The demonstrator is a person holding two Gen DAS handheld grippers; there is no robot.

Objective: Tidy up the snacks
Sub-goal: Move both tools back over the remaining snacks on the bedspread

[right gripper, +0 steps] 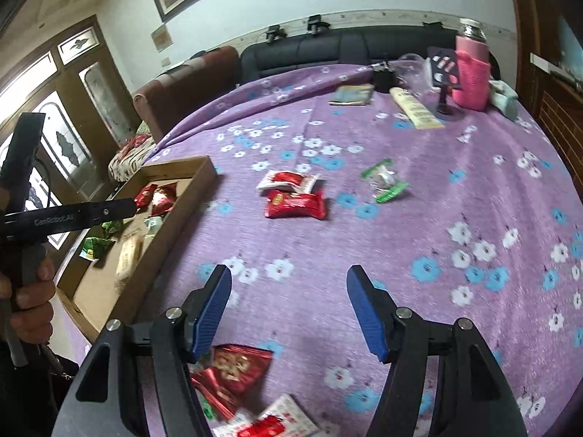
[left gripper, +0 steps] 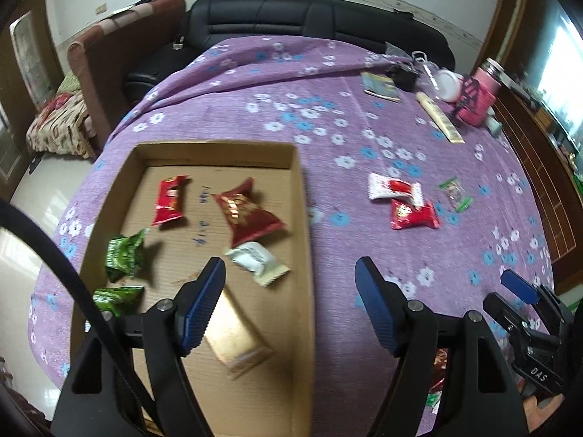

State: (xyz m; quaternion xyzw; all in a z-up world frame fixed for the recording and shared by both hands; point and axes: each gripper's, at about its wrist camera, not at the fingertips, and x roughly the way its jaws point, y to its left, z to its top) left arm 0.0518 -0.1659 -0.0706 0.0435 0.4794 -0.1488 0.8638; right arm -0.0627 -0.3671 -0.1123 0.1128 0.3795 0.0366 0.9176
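Just under the left gripper, the gold packet is smeared by blur, its print unreadable, one end hidden behind the left finger. The cardboard tray is cut off by the bottom edge. Near the right gripper, red packets are partly covered by its left finger and clipped by the frame; lettering cannot be made out.

- Daylight: I see it entering through a blown-out window.
- Shadows: soft.
- Blur: gold packet smeared.
- Edges: fisheye-bent, corners black.
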